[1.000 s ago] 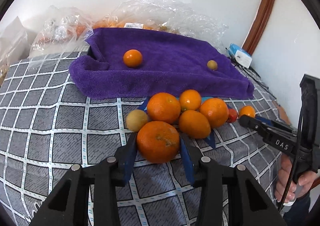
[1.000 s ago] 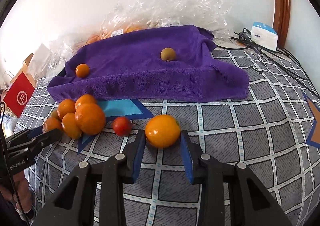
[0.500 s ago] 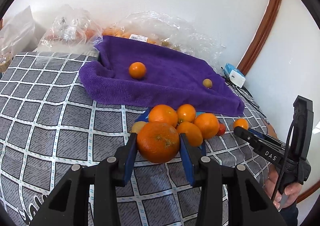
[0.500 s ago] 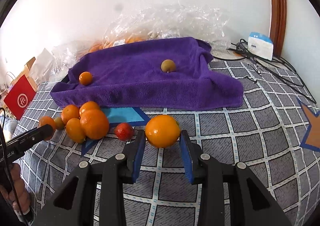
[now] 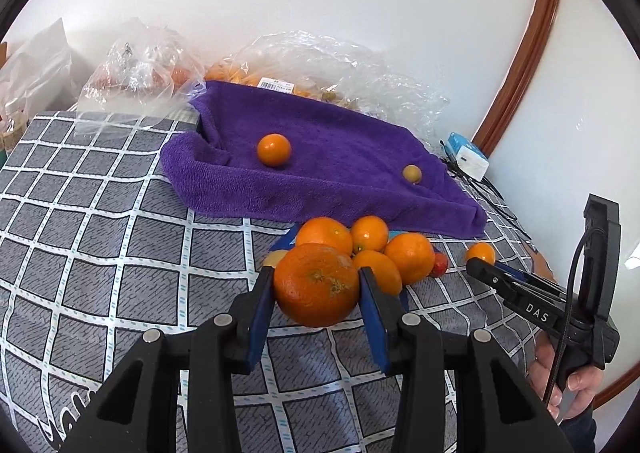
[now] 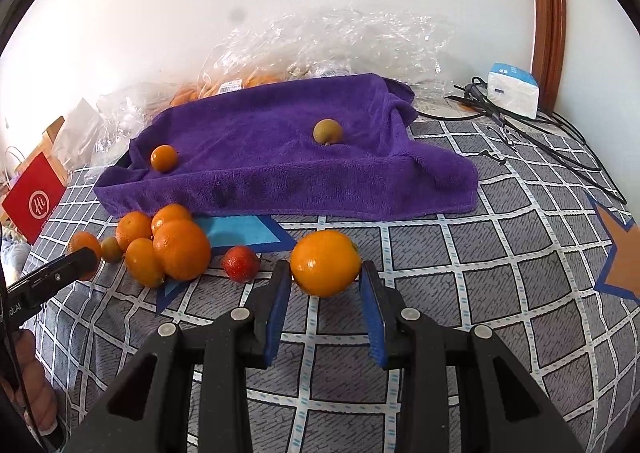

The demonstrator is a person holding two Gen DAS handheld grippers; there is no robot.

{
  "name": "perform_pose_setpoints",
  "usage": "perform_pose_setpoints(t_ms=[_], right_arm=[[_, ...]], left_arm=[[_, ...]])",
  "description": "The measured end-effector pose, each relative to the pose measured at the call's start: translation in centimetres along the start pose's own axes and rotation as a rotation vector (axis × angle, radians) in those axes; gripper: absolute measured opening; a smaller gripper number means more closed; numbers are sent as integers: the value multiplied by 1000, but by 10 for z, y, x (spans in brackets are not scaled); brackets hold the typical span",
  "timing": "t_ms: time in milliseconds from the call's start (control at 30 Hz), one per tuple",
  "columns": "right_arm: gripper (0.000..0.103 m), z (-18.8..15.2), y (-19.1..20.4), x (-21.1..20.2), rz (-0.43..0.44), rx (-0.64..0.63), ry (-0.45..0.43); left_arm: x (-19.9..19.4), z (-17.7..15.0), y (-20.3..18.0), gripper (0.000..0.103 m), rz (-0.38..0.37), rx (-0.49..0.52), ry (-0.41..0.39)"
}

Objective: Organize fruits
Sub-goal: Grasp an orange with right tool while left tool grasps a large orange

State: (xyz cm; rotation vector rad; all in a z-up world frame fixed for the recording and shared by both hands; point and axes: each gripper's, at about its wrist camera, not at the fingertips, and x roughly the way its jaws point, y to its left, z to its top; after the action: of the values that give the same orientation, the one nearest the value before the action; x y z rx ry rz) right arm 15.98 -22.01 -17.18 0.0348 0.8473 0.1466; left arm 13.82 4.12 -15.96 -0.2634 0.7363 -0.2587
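Left wrist view: my left gripper [image 5: 317, 287] has its fingers clamped on a big mandarin [image 5: 316, 285], and over the last second that fruit has come up off the checked cloth [image 5: 100, 253]; it now hangs in front of the pile of oranges [image 5: 360, 245] it was sitting against. The purple towel [image 5: 328, 169] has slid lower and farther off in the frame, with one small orange [image 5: 274, 149] and a brownish fruit [image 5: 411, 174] on it. To me that means the pick is done and the carry to the towel comes next.

Right wrist view: my right gripper [image 6: 325, 273] grips a smaller orange [image 6: 325, 263] between its blue fingers [image 6: 278, 305], and it too has lifted clear of the cloth since a second ago, with the strawberry [image 6: 241, 263] left lying just beside it. The grip width looks unchanged. Both fruits are secured, so I judge the towel ahead is the drop zone for each.
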Motion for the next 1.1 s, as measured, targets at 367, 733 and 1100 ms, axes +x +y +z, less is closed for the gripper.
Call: perform_pose_setpoints(t_ms=[367,733,1100], right_arm=[[35,0,0,-1,11,4,-3],[35,-1,1,-5,37,-3,-16],[35,3,-6,-9,47,21,-11]], left_arm=[[-7,3,-1,39,-16,-3,-42],[-14,3,-2,39,-9,6,-86],[-26,13,1,39,21,-2,-102]])
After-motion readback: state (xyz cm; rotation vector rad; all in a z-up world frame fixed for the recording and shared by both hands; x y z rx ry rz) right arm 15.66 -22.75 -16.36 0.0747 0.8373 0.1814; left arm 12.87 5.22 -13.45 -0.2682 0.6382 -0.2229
